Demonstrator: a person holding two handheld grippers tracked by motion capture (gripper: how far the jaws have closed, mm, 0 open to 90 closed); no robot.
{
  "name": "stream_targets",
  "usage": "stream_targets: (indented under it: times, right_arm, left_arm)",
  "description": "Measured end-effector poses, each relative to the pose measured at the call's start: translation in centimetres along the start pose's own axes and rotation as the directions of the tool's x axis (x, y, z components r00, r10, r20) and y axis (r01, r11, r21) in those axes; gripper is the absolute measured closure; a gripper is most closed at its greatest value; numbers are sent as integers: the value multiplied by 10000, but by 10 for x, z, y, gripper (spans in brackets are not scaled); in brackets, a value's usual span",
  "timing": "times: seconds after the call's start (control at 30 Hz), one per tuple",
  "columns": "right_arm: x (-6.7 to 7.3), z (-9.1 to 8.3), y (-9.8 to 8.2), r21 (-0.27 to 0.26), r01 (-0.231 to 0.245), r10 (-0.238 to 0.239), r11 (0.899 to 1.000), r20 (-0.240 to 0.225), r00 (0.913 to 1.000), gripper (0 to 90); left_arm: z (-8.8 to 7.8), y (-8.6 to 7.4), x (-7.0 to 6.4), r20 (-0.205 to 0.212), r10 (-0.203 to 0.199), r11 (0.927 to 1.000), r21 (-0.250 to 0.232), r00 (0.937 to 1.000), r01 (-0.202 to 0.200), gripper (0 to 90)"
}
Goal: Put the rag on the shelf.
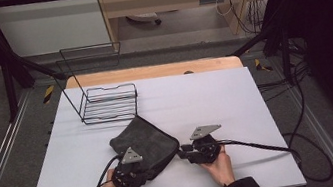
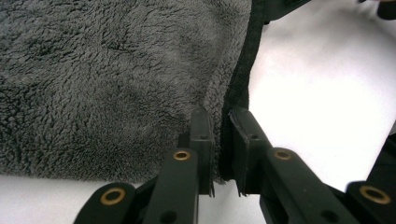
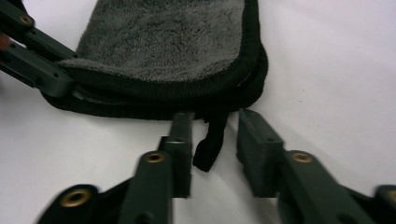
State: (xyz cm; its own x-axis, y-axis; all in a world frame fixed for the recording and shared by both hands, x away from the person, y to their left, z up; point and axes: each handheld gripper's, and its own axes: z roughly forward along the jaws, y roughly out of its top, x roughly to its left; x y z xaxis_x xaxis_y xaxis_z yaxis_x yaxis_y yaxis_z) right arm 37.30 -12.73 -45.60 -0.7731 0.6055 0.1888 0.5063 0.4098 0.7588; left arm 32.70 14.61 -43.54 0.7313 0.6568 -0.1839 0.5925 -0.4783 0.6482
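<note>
A dark grey fleece towel (image 1: 147,138) with a black hem lies folded near the front of the white table (image 1: 216,101). My left gripper (image 1: 141,169) sits at its near left edge. In the left gripper view the left gripper (image 2: 222,122) is shut on the towel's hem (image 2: 238,79). My right gripper (image 1: 182,152) points at the towel's near right corner. Its jaws stand open in the right gripper view, where the right gripper (image 3: 215,115) straddles a small black loop tag (image 3: 209,148) hanging from the towel (image 3: 163,42). The left gripper's jaws (image 3: 35,70) pinch the towel there too.
A black wire rack (image 1: 108,103) stands at the back left of the table, beyond the towel. Cables trail off the table to the right. A person's hands hold both grippers at the front edge.
</note>
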Motion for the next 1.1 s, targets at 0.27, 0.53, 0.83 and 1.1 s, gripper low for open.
stream_targets:
  times: [0.27,0.53,0.83,1.1]
  right_arm:
    - [2,-6,2,32,-150,151,9999,-96,9998,900]
    - [21,-17,1,297,-189,211,9994,-762,9969,900]
    - [30,-22,-5,520,-194,235,9985,-801,9965,694]
    - [13,-19,13,-242,-600,583,9979,-643,9962,478]
  left_arm:
    - [-8,-3,4,158,17,10000,88,9999,-18,801]
    - [-25,-16,9,263,386,9982,439,9989,-397,799]
    - [-39,-29,9,232,598,9977,303,9979,-605,747]
    - [-58,-25,21,-322,-55,9983,-584,9995,37,415]
